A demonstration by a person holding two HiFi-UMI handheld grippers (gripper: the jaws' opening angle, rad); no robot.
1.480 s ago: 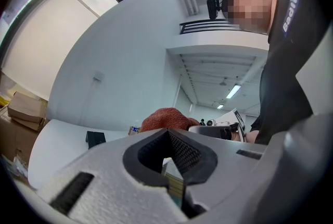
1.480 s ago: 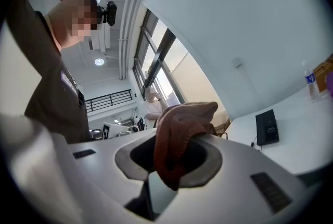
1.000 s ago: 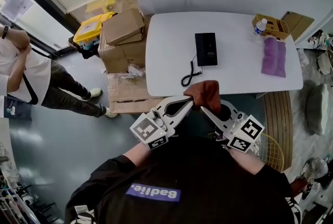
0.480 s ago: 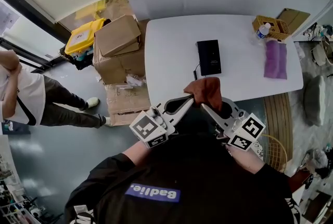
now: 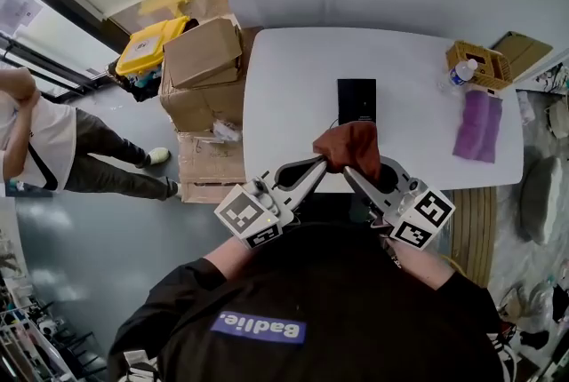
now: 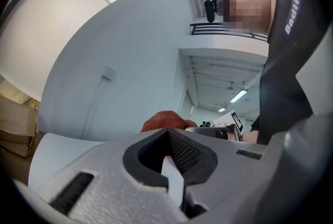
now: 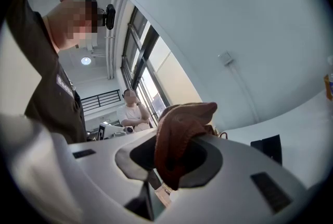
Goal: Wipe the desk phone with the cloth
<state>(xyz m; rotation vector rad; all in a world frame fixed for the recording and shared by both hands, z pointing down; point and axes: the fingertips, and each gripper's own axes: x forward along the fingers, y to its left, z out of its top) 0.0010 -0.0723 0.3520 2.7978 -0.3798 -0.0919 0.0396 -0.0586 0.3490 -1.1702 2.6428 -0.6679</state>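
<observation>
A black desk phone [image 5: 356, 100] lies flat in the middle of the white table [image 5: 284, 96]; it also shows low on the right as the phone [image 7: 265, 148]. A rust-brown cloth [image 5: 349, 146] hangs bunched over the table's near edge, just in front of the phone and hiding its cord. My right gripper [image 5: 348, 171] is shut on the cloth [image 7: 179, 134], which drapes over its jaws. My left gripper [image 5: 323, 162] meets the cloth's left corner with its jaws closed, and the cloth [image 6: 164, 121] shows right at its tip.
A purple cloth [image 5: 480, 124] lies at the table's right end beside a wicker basket [image 5: 484, 60] and a water bottle [image 5: 458, 74]. Cardboard boxes [image 5: 203, 51] and a yellow bin [image 5: 153, 47] stand left of the table. A person [image 5: 36, 140] stands at far left.
Both grippers have carried the cloth forward over the table's near edge, closer to the phone. The coiled cord seen earlier is now covered by the cloth.
</observation>
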